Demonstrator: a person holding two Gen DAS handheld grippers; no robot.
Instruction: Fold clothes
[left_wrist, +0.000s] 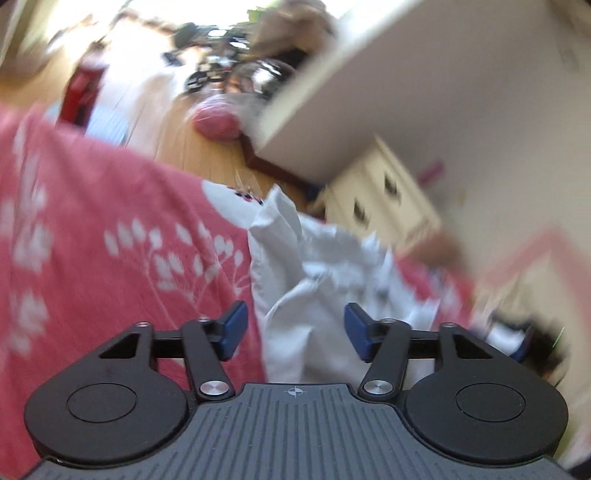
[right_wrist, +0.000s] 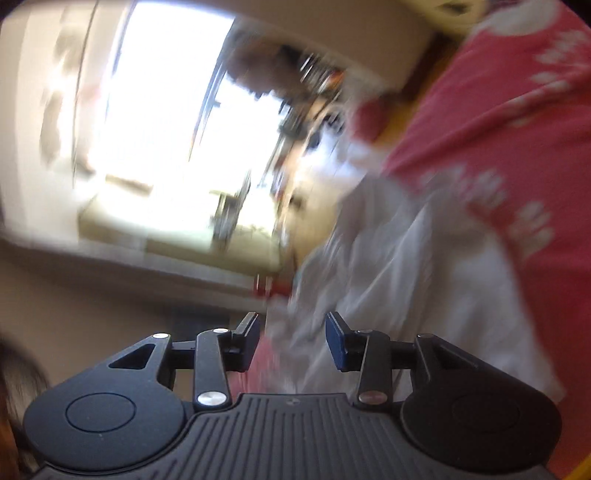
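Now both my grippers free: left gripper (left_wrist: 291, 332) jaws apart, right gripper (right_wrist: 291, 341) jaws apart, nothing pinched in either. White garment (left_wrist: 310, 280) lies crumpled on red floral bedspread (left_wrist: 110, 221), just ahead of left jaws, below and right of right jaws. Both views smeared. Risks, my guess: bunched layers make me pinch several at once; fold goes crooked; jaws snag bedspread with garment; loose end slides off bed edge.
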